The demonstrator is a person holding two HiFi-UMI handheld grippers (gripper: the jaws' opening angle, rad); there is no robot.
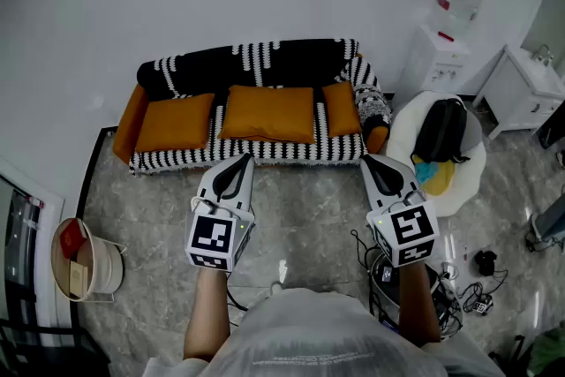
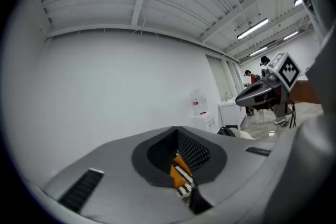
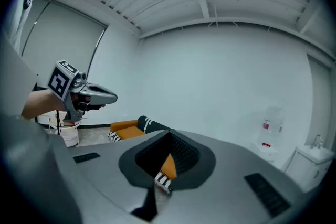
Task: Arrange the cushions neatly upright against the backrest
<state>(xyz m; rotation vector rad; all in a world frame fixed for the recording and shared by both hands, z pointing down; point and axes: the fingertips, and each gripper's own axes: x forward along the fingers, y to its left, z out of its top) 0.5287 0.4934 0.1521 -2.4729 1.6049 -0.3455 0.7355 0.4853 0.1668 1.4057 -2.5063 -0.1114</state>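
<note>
A sofa [image 1: 177, 160] with a black-and-white striped cover and orange sides stands against the white wall. Three orange cushions lean on its backrest: a left one [image 1: 175, 123], a wide middle one [image 1: 268, 113] and a narrow right one [image 1: 341, 108]. A patterned cushion [image 1: 373, 107] sits by the right armrest. My left gripper [image 1: 238, 162] and right gripper [image 1: 370, 162] hover over the floor in front of the sofa, both shut and empty, apart from every cushion. In the left gripper view the other gripper [image 2: 261, 93] shows at the right; in the right gripper view the left one [image 3: 89, 95] shows at the left.
A white round chair [image 1: 452, 190] with a black backpack [image 1: 442, 129] stands right of the sofa. Behind it are a water dispenser [image 1: 439, 49] and a white cabinet [image 1: 521, 89]. A bucket [image 1: 84, 262] sits at the left. Cables and a stand [image 1: 393, 278] lie near my right arm.
</note>
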